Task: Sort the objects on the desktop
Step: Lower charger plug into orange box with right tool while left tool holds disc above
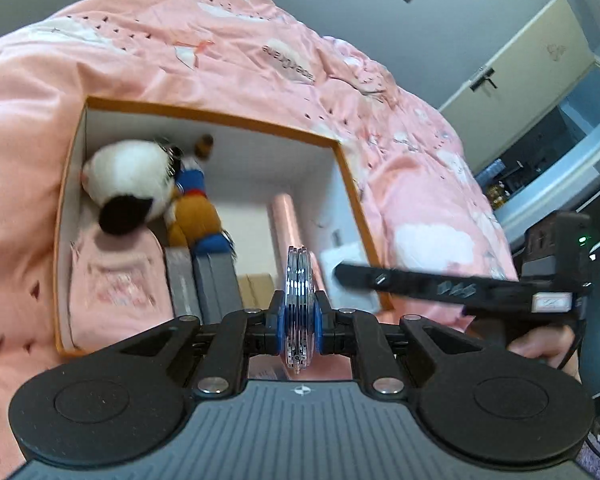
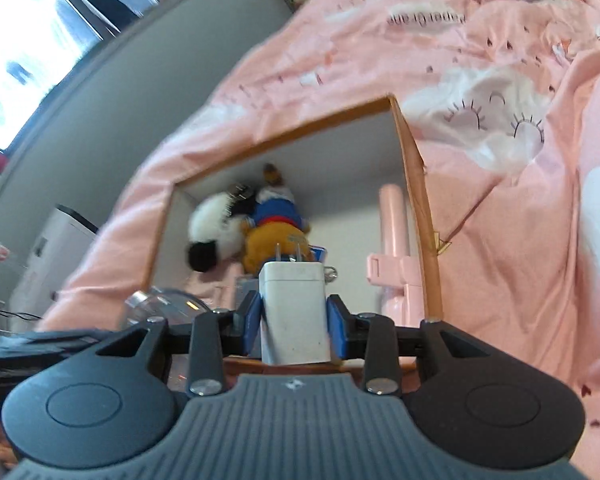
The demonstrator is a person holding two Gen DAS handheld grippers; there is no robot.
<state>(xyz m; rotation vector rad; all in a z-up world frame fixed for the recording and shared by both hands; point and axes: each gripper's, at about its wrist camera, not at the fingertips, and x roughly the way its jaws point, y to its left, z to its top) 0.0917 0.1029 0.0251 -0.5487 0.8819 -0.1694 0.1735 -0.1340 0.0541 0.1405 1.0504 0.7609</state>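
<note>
The left tool [image 1: 299, 322] gripped a stack of clear discs [image 1: 299, 280] edge-on. The right tool [image 2: 293, 322] clamped a white charger [image 2: 293, 312] above the orange-rimmed box [image 2: 414, 168].

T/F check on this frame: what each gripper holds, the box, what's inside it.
1. The left gripper is shut on a thin clear disc-shaped item. True.
2. The right gripper is open and holds nothing. False: it is shut on a white charger, prongs pointing away.
3. The orange-rimmed box sits on pink bedding. True.
4. The box holds only books. False: a black-and-white plush and an orange plush in blue lie inside.
</note>
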